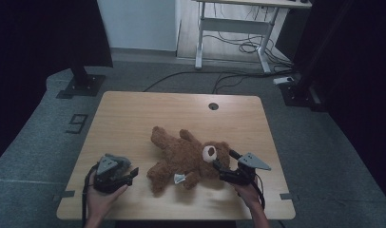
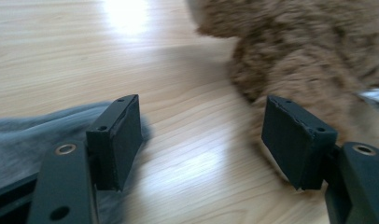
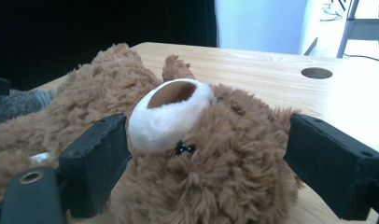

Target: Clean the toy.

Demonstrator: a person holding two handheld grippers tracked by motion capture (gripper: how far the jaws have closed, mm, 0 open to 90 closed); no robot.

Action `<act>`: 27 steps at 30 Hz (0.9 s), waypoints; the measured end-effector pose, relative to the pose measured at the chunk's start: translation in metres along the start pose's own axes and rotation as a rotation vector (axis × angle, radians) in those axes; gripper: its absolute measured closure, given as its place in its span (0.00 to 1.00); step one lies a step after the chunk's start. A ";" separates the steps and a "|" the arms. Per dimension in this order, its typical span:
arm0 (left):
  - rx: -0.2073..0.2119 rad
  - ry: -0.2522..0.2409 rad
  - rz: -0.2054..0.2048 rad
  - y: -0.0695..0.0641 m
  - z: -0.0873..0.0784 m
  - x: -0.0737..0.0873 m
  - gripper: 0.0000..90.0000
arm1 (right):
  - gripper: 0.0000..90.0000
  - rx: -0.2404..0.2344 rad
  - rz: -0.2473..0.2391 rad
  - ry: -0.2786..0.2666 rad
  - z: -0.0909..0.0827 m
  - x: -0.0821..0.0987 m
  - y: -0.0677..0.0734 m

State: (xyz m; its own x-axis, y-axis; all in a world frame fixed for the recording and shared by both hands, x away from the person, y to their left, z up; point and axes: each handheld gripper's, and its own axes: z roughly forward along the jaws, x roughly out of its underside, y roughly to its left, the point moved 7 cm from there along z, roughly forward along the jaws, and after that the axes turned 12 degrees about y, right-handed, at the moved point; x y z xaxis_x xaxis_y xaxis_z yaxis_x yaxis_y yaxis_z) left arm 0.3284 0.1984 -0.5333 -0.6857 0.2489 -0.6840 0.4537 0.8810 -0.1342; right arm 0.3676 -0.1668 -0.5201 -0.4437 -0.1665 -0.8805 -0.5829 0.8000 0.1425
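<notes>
A: What's on the table (image 1: 134, 109), left to right?

B: Far left, my left gripper (image 1: 134, 174) sits w/ jaws apart, nothing between them, pointing twd the bear. A grey cloth (image 2: 19, 135) lies bunched just under and beside it. In the middle, a brown teddy bear (image 1: 181, 159) lies on its back, legs twd my left, head twd my right; a small white tag (image 1: 179, 178) sticks out near its lower body. At right, my right gripper (image 1: 224, 164) has its jaws wide, one each side of the bear's head (image 3: 215, 154); pads look just shy of the fur, not pressing.

A: How will it handle?

B: I'd guess light, soft, squashy – plush gives under a pinch, fur may slip. Not fragile. Best hold prob. the head or a limb, squeezing deep enough to catch stuffing, not just fur.
</notes>
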 end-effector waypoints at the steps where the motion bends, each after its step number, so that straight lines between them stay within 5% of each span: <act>1: 0.009 -0.004 0.007 -0.005 0.001 -0.002 0.32 | 0.15 0.000 -0.005 0.003 0.000 0.000 0.000; 8: 0.037 -0.025 0.018 -0.024 0.010 -0.003 0.33 | 0.15 0.006 -0.012 0.030 -0.008 0.011 0.000; 19: 0.072 0.002 0.072 -0.042 0.012 0.021 0.35 | 0.15 0.008 -0.022 0.053 -0.029 0.037 0.002; 27: 0.089 0.006 0.065 -0.042 0.005 0.039 0.35 | 0.16 0.021 -0.012 0.096 -0.044 0.070 0.007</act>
State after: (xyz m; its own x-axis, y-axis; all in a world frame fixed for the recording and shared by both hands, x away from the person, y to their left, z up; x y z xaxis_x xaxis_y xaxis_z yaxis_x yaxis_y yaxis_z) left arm 0.2856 0.1686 -0.5576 -0.6564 0.3075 -0.6889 0.5463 0.8235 -0.1529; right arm 0.3031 -0.1982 -0.5610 -0.5004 -0.2294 -0.8348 -0.5745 0.8094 0.1219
